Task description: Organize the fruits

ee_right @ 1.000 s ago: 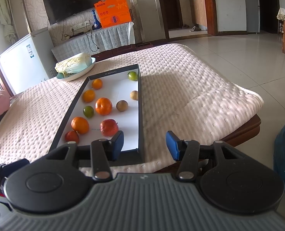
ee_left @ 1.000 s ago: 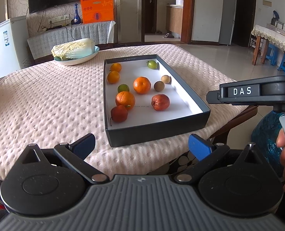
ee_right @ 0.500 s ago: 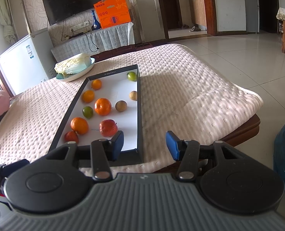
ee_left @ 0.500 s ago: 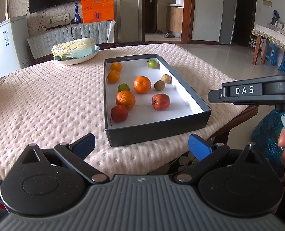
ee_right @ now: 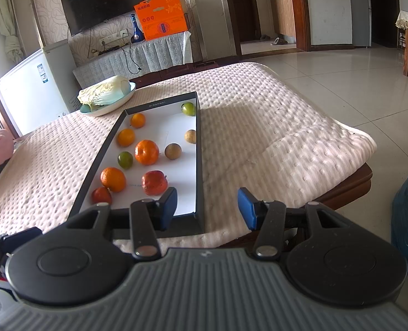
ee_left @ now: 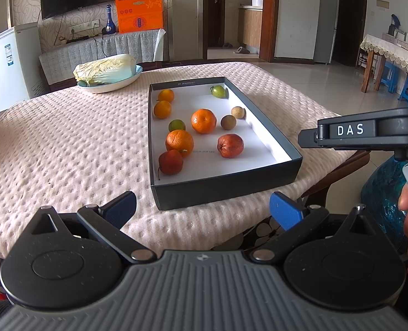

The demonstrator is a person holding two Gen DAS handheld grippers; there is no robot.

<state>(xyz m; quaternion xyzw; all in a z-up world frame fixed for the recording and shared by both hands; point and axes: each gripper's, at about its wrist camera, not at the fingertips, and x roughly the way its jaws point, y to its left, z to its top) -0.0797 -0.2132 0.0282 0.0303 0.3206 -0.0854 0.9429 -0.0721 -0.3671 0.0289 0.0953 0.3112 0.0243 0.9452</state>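
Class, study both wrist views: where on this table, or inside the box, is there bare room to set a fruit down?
Free: the cloth between the cabbage plate and the box, and the cloth right of the box. Inside, the white floor near the front wall, beside the red fruit, is bare. Crowded: the box's left half, where oranges and red fruit nearly touch.

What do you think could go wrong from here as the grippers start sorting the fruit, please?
1. The round fruits lie loose in the shallow box; nudging one, like the large orange touching the red fruit, could roll others.
2. The box sits near the table edge; a push might slide it off.
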